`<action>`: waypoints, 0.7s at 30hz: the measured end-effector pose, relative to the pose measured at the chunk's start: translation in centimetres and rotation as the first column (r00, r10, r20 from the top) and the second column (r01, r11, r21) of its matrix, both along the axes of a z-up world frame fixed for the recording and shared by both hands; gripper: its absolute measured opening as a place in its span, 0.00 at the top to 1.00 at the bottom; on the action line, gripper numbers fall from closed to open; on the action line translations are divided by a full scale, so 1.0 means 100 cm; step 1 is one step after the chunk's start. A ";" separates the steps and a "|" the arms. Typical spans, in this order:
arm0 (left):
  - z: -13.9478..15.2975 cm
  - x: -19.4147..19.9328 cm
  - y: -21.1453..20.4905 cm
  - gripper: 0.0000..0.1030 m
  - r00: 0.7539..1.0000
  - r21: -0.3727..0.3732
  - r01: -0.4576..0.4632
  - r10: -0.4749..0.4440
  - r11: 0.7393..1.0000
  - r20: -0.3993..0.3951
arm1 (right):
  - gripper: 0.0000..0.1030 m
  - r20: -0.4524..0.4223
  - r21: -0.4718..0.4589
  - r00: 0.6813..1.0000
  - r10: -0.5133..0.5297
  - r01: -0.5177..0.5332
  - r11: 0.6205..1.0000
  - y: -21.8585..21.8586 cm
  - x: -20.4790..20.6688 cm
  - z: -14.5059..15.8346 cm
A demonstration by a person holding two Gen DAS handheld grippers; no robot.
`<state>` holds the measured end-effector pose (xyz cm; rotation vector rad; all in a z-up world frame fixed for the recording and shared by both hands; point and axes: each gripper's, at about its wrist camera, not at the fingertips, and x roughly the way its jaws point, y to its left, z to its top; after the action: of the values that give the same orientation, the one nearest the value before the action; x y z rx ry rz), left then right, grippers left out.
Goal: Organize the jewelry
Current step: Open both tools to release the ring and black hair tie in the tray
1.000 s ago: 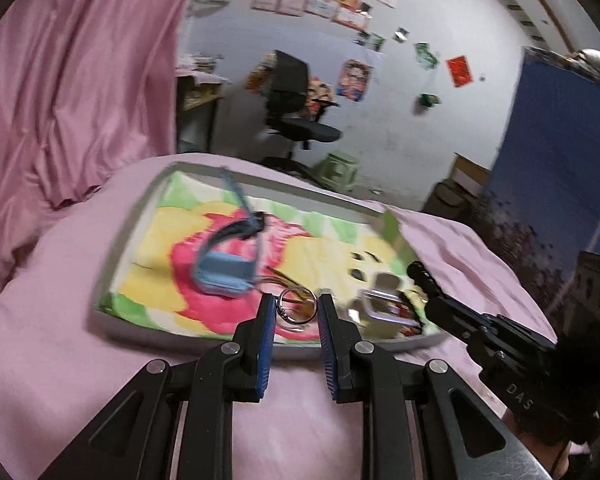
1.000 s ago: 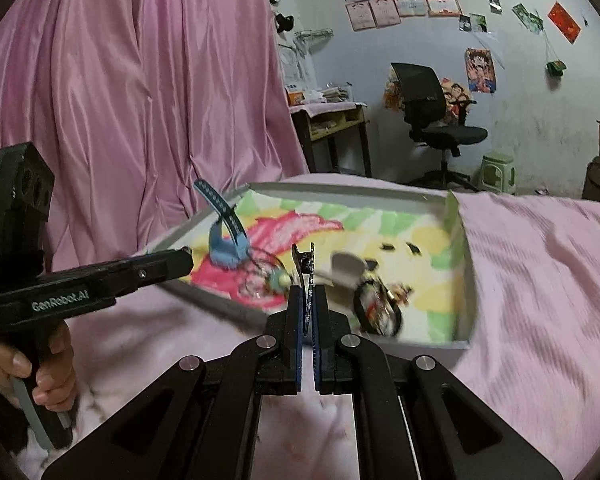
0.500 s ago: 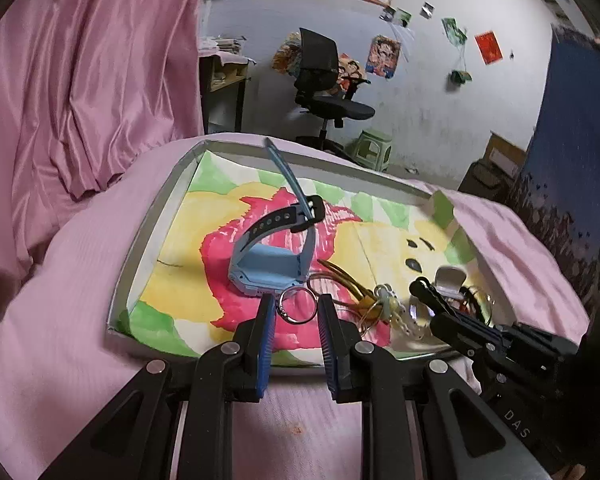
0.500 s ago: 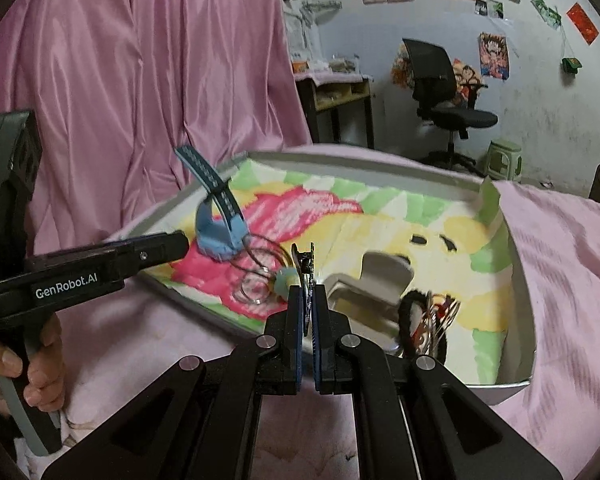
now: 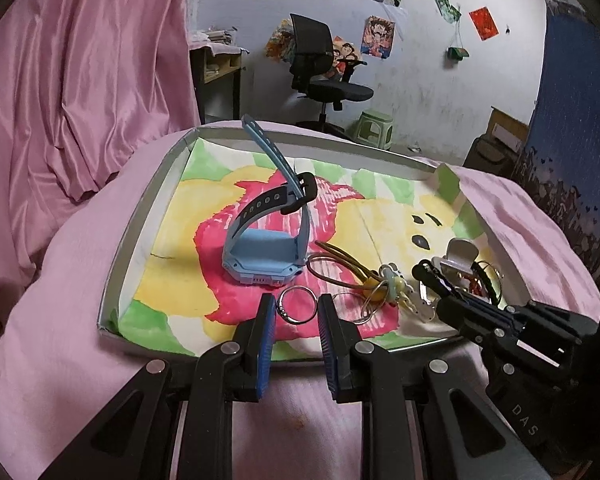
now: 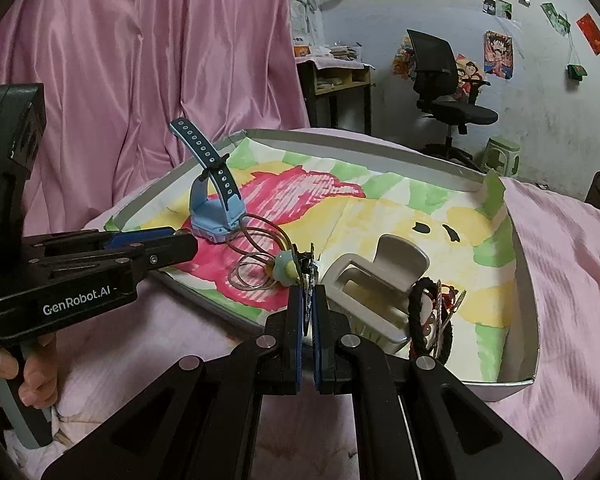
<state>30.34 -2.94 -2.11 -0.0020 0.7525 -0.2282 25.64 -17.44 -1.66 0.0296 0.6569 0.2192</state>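
Note:
A shallow grey tray [image 5: 140, 216] lined with a painted paper lies on the pink bed. In it stand a blue smartwatch [image 5: 266, 248], thin hoops with a pale charm [image 5: 384, 284], a grey hair claw [image 6: 374, 284] and a black and red hair tie [image 6: 424, 320]. My left gripper [image 5: 296, 312] holds a silver ring [image 5: 296, 309] between its pads, over the tray's near edge. My right gripper [image 6: 308, 300] is shut on a small dark flat ornament [image 6: 306, 266], just in front of the hair claw.
The tray also shows in the right wrist view [image 6: 524, 280]. Pink curtains [image 5: 80, 80] hang on the left. A desk and black office chair [image 5: 324, 76] stand behind the bed, with a green stool [image 5: 374, 128] beside them.
Both grippers have moved closer over the tray. The left one still carries the ring, the right one still carries its ornament.

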 end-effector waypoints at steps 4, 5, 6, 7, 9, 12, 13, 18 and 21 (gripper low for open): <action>0.000 0.001 0.001 0.80 1.000 -0.004 0.006 -0.006 1.000 -0.012 | 0.96 -0.005 -0.023 1.000 -0.011 0.011 1.000 0.003 0.000 0.002; 0.000 0.002 0.002 0.80 1.000 -0.006 0.007 -0.007 1.000 -0.014 | 0.96 -0.005 -0.027 1.000 -0.012 0.011 1.000 0.003 -0.001 0.002; 0.000 0.002 0.002 0.80 1.000 -0.008 0.008 -0.008 1.000 -0.016 | 0.96 -0.005 -0.030 1.000 -0.012 0.012 0.999 0.003 -0.001 0.003; 0.000 0.002 0.002 0.80 1.000 -0.010 0.008 -0.008 1.000 -0.017 | 0.96 -0.006 -0.032 1.000 -0.013 0.012 0.999 0.003 -0.001 0.003; 0.000 0.003 0.003 0.80 1.000 -0.011 0.008 -0.009 1.000 -0.017 | 0.96 -0.006 -0.029 1.000 -0.012 0.012 0.999 0.003 -0.001 0.003; 0.001 0.002 0.003 0.80 1.000 -0.015 0.010 -0.010 1.000 -0.017 | 0.96 -0.007 -0.028 1.000 -0.014 0.014 1.000 0.003 -0.001 0.003; 0.001 0.002 0.004 0.80 1.000 -0.020 0.011 -0.011 1.000 -0.018 | 0.96 -0.008 -0.028 1.000 -0.014 0.014 1.000 0.003 -0.001 0.003; 0.003 0.000 0.007 0.80 1.000 -0.049 0.013 -0.014 0.999 -0.019 | 0.95 -0.007 -0.023 1.000 -0.017 0.017 1.000 0.003 -0.002 0.003; 0.004 -0.003 0.009 0.79 1.000 -0.053 0.007 -0.008 0.999 -0.016 | 0.95 -0.005 -0.015 1.000 -0.019 0.019 1.000 0.001 -0.003 0.003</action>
<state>30.04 -2.05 -1.66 -0.0511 0.7622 -0.2552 25.34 -17.35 -1.34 0.0222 0.6629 0.1956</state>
